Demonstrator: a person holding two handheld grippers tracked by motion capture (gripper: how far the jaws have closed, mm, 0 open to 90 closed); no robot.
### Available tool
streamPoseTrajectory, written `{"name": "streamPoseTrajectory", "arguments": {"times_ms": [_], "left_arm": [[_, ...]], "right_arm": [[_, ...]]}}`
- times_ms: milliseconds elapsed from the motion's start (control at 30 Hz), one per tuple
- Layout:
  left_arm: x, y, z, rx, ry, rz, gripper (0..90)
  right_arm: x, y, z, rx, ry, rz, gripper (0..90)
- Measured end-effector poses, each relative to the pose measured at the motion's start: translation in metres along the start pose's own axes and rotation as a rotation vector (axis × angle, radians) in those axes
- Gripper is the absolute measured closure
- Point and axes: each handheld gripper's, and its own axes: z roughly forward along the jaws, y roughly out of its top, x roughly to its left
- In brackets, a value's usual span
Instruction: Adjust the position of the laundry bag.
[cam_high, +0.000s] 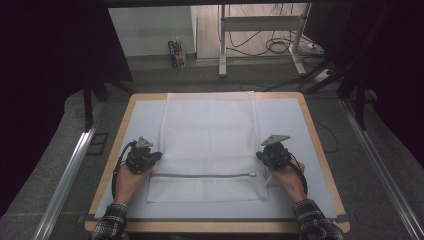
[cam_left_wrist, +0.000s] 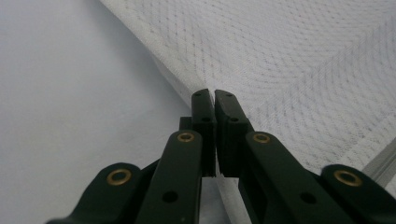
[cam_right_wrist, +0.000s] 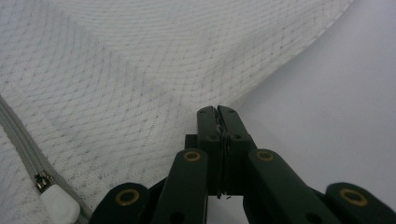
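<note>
A white mesh laundry bag (cam_high: 207, 135) lies flat on the pale mat (cam_high: 287, 125), reaching from the far edge towards the person. A grey zipper (cam_high: 205, 175) runs across its near part, with the slider and white pull tab (cam_right_wrist: 58, 205) at the right end. My left gripper (cam_high: 156, 157) is at the bag's left edge, jaws shut on the mesh edge (cam_left_wrist: 182, 84). My right gripper (cam_high: 260, 156) is at the bag's right edge, jaws together with the mesh hem (cam_right_wrist: 233, 100) pinched between them. Both hands rest on the mat just behind the grippers.
The mat covers a wooden table top (cam_high: 115, 150) with bare strips left and right of the bag. Beyond the table stand a metal frame's legs (cam_high: 222, 45), floor cables (cam_high: 272, 45) and a small carton (cam_high: 177, 52). Metal rails (cam_high: 67, 175) flank the table.
</note>
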Motion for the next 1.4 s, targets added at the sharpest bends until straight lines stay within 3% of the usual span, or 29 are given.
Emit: {"name": "streamPoseTrajectory", "arguments": {"times_ms": [800, 1167, 1400], "left_arm": [[-0.030, -0.005, -0.009, 0.025, -0.068, 0.069, 87.0], [-0.041, -0.007, -0.009, 0.049, -0.095, 0.090, 86.5], [-0.053, -0.008, -0.011, 0.058, -0.100, 0.121, 86.3]], "right_arm": [[0.001, -0.020, -0.037, 0.000, 0.048, 0.016, 87.8], [0.004, -0.032, -0.050, 0.026, 0.041, -0.006, 87.7], [0.001, -0.041, -0.057, 0.035, 0.046, 0.017, 87.7]]}}
